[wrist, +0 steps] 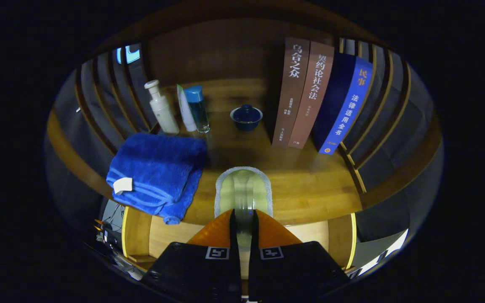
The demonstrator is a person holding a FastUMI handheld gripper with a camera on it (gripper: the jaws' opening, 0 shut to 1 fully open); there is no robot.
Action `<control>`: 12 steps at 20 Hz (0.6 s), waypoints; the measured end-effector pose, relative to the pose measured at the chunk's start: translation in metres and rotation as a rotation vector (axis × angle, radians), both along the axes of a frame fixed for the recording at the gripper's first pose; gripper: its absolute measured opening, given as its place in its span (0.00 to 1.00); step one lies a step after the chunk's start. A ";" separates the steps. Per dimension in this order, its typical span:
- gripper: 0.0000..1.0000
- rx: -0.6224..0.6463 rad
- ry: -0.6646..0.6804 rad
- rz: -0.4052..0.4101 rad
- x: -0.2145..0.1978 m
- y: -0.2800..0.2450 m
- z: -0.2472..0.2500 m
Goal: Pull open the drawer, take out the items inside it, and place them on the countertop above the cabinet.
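One item sits pinched between the fingers (243,219): a pale green sponge-like pad (243,189) with a grey rim, rounded at its far end, glossy-looking in the middle, though blur makes the material hard to call. Both fingers press on its near end, nearly closed on it, so it stands on edge pointing forward and hangs over the front edge of the bench (310,185), apparently just above the wood or barely touching it; contact cannot be confirmed. Judging from the task, this is a drawer item in the middle of being set down on the countertop, held by its narrow end so the long body can be lowered flat. Below the bench edge a lighter wooden drawer front or cabinet face (175,237) shows on both sides of the fingers; whether the drawer is open cannot be told. Left of the pad lies a folded blue towel (156,172) with a white tag, overhanging the edge. Behind it stand a white pump bottle (161,107), a white tube (185,110) and a clear bottle with blue cap (197,109), close together. Centre rear sits a dark blue lidded cup (246,116). Right of that, three books (322,94) stand upright against slatted sides.
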State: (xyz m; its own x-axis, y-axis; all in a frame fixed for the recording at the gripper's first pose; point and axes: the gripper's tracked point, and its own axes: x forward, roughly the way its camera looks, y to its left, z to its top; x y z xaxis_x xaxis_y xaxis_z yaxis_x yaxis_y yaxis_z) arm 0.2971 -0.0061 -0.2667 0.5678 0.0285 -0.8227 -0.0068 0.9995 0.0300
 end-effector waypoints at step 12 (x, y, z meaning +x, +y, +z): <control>0.34 0.047 0.024 -0.038 0.045 -0.003 -0.029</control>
State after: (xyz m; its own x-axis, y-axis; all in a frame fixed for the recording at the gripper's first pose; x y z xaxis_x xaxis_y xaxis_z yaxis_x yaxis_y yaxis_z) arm 0.3426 -0.0095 -0.2954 0.5490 0.0460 -0.8345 0.0329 0.9965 0.0766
